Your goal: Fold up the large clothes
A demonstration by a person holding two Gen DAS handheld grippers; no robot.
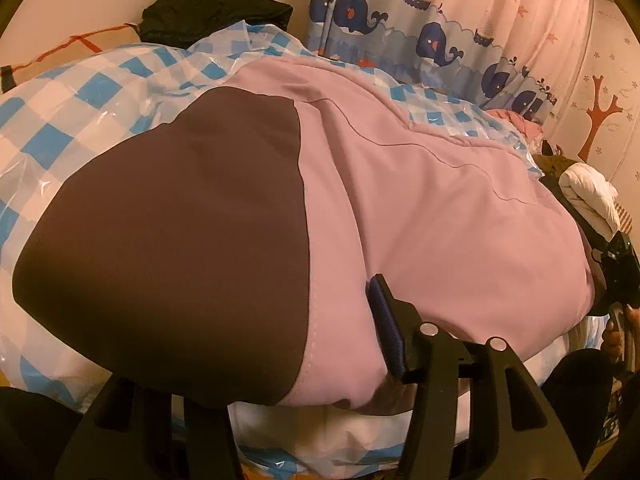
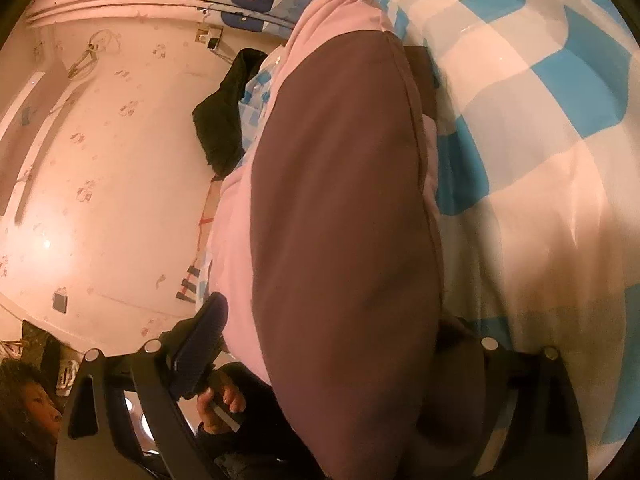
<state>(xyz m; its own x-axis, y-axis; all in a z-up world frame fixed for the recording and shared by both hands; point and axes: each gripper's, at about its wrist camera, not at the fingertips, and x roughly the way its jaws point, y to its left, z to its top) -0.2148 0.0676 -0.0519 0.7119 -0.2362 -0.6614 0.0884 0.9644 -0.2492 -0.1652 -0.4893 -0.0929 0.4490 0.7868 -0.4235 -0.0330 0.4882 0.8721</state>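
My left gripper (image 1: 304,344) tilts down, its fingers (image 1: 386,328) pinching the smooth pink-and-brown garment (image 1: 420,208) lying on the glossy blue-checked bed (image 1: 80,92). My right gripper (image 2: 332,344) has its fingers (image 2: 200,344) spread around the garment's brown fold.

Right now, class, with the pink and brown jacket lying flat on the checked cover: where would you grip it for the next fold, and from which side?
Grip the pink and brown jacket at its near hem, where the edge lifts off the checked cover by the left gripper. Come in low from the near side: that loose edge probably lets a finger slide under.
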